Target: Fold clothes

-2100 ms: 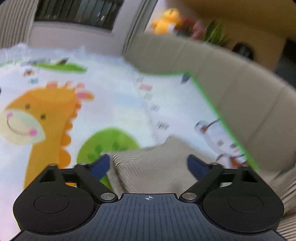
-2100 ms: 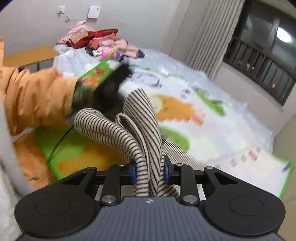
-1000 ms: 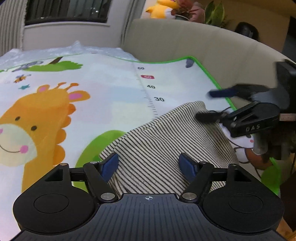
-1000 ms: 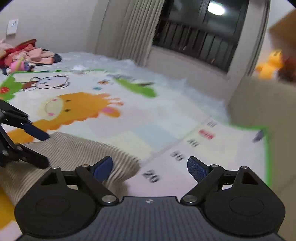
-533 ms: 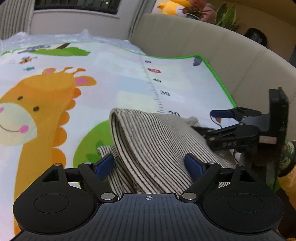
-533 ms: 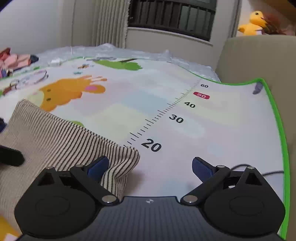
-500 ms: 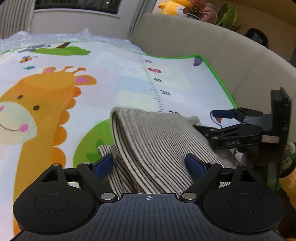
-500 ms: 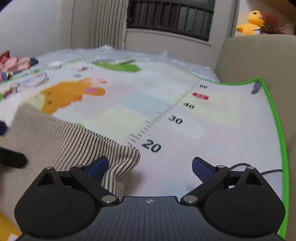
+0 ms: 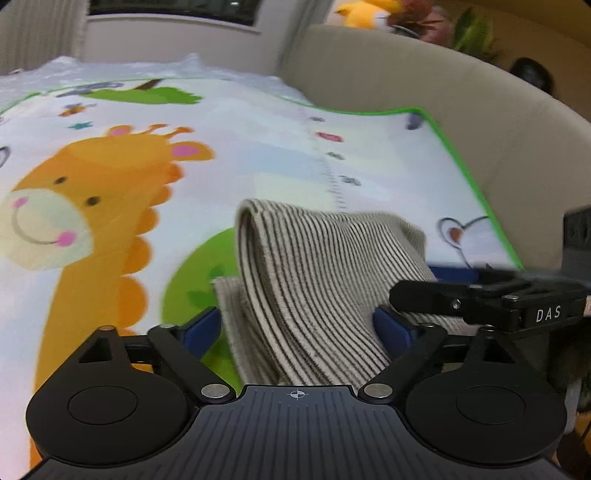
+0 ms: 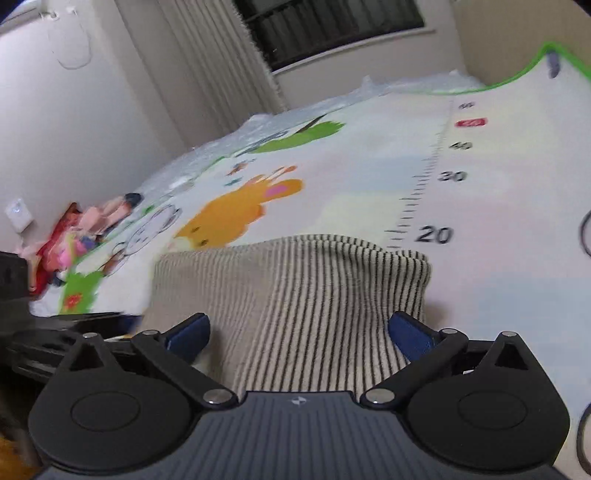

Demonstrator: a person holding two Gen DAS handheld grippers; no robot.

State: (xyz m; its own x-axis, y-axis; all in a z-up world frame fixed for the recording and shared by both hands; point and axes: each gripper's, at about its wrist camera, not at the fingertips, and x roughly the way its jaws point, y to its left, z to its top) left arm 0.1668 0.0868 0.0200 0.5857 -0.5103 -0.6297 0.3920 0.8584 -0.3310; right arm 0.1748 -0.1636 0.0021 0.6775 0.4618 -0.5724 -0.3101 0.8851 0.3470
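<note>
A beige garment with thin dark stripes [image 9: 317, 273] lies folded on the cartoon play mat [image 9: 110, 192], its rounded fold edge raised at the far left. My left gripper [image 9: 299, 328] is open, its blue pads on either side of the bundle. The right gripper's black fingers [image 9: 461, 299] reach in from the right, resting against the garment's right side. In the right wrist view the striped garment [image 10: 295, 295] fills the space between the spread fingers of my open right gripper [image 10: 299, 332]. The left gripper's finger [image 10: 74, 321] shows at that view's left edge.
A beige sofa back [image 9: 461, 122] curves along the mat's green-edged right side, with a yellow plush toy [image 9: 365, 14] above it. A pile of pink and red clothes [image 10: 81, 236] lies at the mat's far end by the wall. A black cable [image 10: 585, 236] loops at the right.
The right gripper has shifted left and rolled, so the garment now sits between its fingers. The left gripper has edged closer to the bundle. Both stay open.
</note>
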